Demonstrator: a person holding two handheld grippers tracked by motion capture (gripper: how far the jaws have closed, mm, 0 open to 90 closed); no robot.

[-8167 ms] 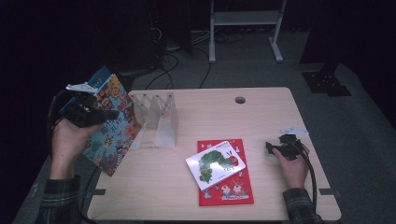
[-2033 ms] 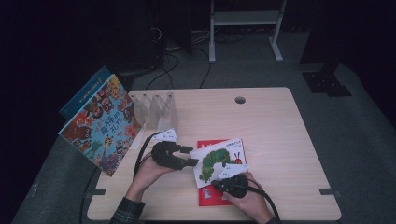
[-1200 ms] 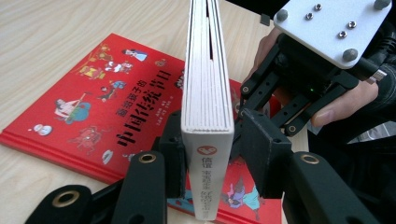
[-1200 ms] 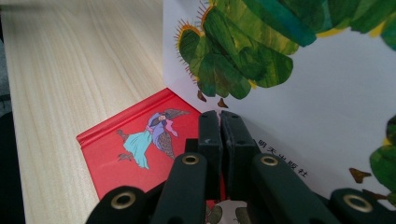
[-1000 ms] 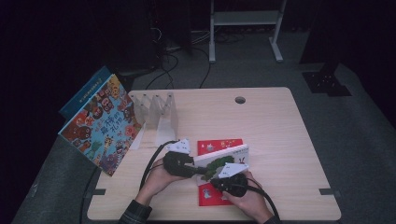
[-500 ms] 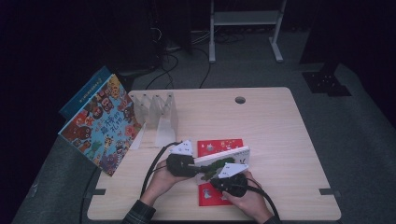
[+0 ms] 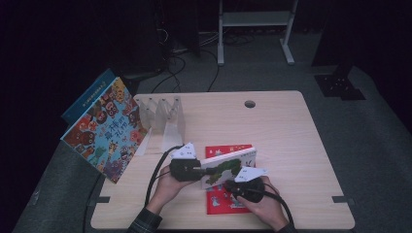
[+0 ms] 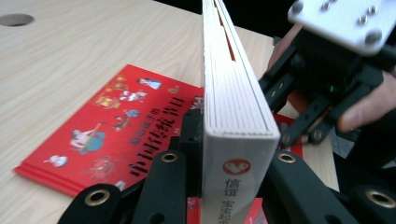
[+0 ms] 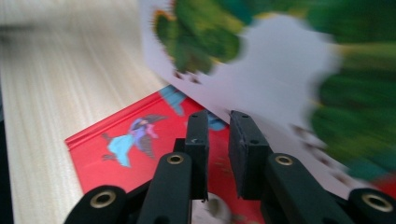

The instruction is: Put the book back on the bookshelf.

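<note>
Clearly thick, white-edged board book (image 8: 233, 121) stands upright, green caterpillar cover.

Table lit from above, surroundings dark; right gripper view motion-blurred, left sharp.

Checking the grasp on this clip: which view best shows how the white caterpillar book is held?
The left gripper view: the white book stands on edge, spine clamped between the left gripper jaws. The high view shows it tilted up over the red book. The right gripper view shows its blurred cover.
</note>
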